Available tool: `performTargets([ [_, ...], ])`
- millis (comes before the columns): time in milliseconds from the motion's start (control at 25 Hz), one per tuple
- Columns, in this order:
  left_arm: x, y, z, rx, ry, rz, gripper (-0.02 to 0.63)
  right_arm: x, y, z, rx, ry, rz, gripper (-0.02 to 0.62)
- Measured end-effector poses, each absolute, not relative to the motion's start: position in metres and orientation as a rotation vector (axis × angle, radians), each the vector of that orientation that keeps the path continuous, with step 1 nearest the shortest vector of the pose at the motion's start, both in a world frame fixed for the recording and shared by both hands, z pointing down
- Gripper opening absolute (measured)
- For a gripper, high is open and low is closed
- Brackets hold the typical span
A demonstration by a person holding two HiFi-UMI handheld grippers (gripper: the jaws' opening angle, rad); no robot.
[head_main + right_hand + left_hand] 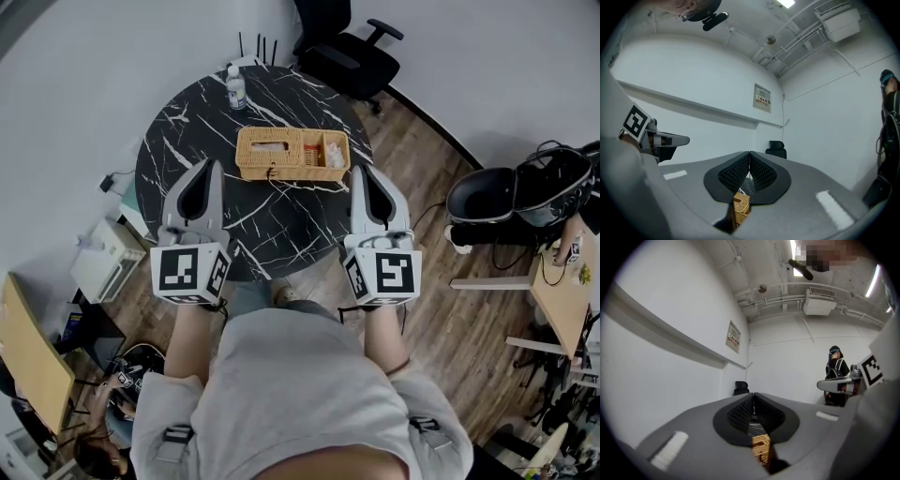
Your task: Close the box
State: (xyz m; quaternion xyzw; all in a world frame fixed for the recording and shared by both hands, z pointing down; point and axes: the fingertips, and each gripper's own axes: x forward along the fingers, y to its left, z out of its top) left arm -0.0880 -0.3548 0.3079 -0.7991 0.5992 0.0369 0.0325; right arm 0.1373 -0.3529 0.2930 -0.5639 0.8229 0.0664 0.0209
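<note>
A woven wicker box (292, 153) stands open-topped near the middle of the round black marble table (187, 131), with small items in its compartments. My left gripper (210, 169) hovers just short of the box's left front corner, its jaws shut on nothing. My right gripper (362, 173) hangs off the box's right front corner, also shut and empty. In the left gripper view the closed left gripper (753, 397) lets a sliver of the box (761, 448) show below its pads. The right gripper view shows the closed right gripper (749, 155) above a strip of the box (740, 206).
A small clear bottle (235, 87) stands at the table's far edge. A black office chair (349, 52) sits behind the table. A desk with gear (562, 281) is at the right, and a person (836, 373) stands by the far wall.
</note>
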Motion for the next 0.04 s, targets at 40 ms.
performTargets([
  [40, -0.0876, -0.3554, 0.3073, -2.459, 1.844, 0.113, 0.058, 0.1380, -0.3534, 0.2933, -1.748, 2.551, 0.205, 0.005],
])
